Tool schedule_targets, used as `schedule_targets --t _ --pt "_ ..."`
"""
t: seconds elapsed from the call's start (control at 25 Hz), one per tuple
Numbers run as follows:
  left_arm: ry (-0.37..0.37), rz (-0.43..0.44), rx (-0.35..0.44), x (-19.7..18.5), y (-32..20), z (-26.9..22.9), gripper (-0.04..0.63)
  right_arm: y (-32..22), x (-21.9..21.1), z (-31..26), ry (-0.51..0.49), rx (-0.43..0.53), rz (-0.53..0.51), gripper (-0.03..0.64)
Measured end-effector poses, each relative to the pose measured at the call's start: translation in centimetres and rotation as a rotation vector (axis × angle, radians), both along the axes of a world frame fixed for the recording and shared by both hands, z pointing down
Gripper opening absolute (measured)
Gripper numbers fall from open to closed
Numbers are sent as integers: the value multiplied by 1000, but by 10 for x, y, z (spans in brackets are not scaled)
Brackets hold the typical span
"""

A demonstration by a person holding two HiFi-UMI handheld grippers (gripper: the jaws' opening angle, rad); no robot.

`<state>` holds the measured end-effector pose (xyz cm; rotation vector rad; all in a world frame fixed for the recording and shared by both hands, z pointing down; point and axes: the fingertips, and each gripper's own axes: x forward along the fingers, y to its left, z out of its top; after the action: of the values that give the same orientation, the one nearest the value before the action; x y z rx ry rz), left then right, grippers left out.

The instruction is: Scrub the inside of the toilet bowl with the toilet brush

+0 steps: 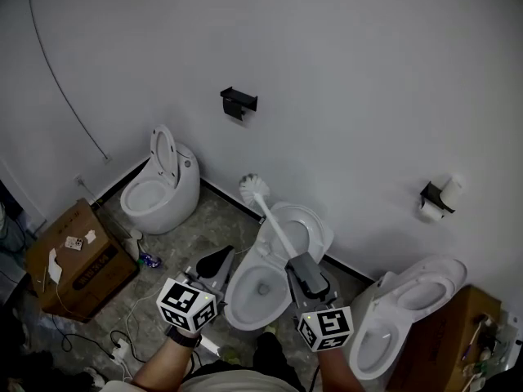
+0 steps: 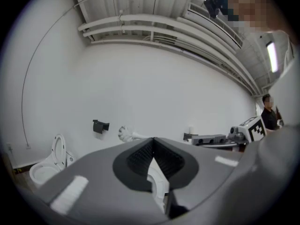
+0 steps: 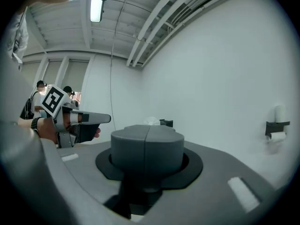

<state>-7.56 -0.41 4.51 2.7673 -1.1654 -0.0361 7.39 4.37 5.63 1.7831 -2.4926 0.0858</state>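
Observation:
The middle toilet bowl (image 1: 249, 296) stands open right below me, its lid (image 1: 309, 225) leaning back on the wall. A white toilet brush sticks up and to the left over the bowl, its bristle head (image 1: 253, 189) in the air near the wall. My right gripper (image 1: 297, 263) is shut on the brush's handle (image 1: 278, 229). In the right gripper view the bristles (image 3: 151, 121) just peek over the closed jaws (image 3: 147, 128). My left gripper (image 1: 218, 260) hangs shut and empty left of the bowl. The left gripper view shows the brush head (image 2: 125, 134) past its tips (image 2: 153, 140).
A second toilet (image 1: 159, 190) stands at the left wall and a third (image 1: 400, 317) at the right. A cardboard box (image 1: 78, 256), a bottle (image 1: 147, 260) and cables (image 1: 122, 345) lie on the floor to the left. A black holder (image 1: 238, 102) and a paper roll holder (image 1: 437, 196) hang on the wall.

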Motion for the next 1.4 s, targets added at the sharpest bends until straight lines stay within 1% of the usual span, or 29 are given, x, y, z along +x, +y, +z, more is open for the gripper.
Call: schedule_targets --t 0.12,0.36,0.48,0.68,1.0,1.4 --pt "-10 -16 33 -7 -3 -18 6 -7 -8 -17 7 17 -2 160" --pt "17 -35 85 -5 -19 -45 6 -29 -11 -54 27 118 -28 160" --pt "27 -44 117 -4 -29 -56 6 -43 -13 -65 18 144 -21 161" --pt "37 -61 140 -3 -36 -65 6 -58 -17 -71 22 135 -16 160" --pt "43 -84 129 -8 -42 -57 6 -66 -25 -65 28 114 -6 161" --pt "49 -81 133 -7 -41 -59 6 -67 -29 -71 14 138 -15 161"
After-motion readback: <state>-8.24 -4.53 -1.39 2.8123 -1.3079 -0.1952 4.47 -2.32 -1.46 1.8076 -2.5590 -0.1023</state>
